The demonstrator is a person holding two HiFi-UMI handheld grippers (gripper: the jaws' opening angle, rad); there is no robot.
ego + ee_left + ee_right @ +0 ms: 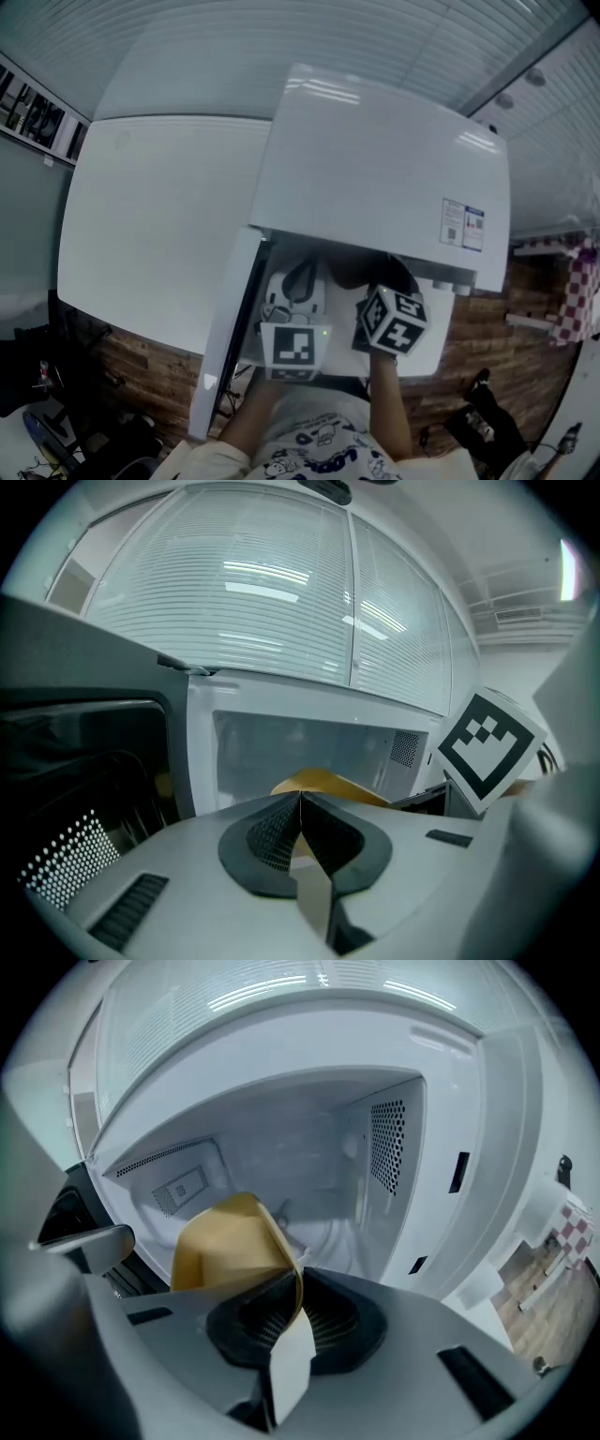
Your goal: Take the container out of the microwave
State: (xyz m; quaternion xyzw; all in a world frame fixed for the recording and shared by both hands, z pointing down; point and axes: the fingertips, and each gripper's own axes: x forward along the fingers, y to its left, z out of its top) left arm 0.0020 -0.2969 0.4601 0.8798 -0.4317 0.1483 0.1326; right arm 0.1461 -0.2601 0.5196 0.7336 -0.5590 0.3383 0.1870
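Note:
The white microwave (375, 169) stands on a white table (159, 225) with its door (225, 328) swung open to the left. Both grippers are at its mouth. A yellow paper container (230, 1241) sits at the front of the cavity; from the head view it is hidden. My right gripper (300, 1288) is shut on the container's rim, the thin wall passing between its pads. My left gripper (300, 803) is shut too, with a tan strip of the container (328, 785) pinched between its pads. In the head view the left gripper (298, 281) is beside the right gripper (373, 292).
The dark inner face of the open door (84, 761) stands close on the left. The cavity's right wall with a vent grille (389, 1147) is near the right gripper. Wooden floor (469, 337) and a checked cloth (581, 291) lie beyond the table's edge.

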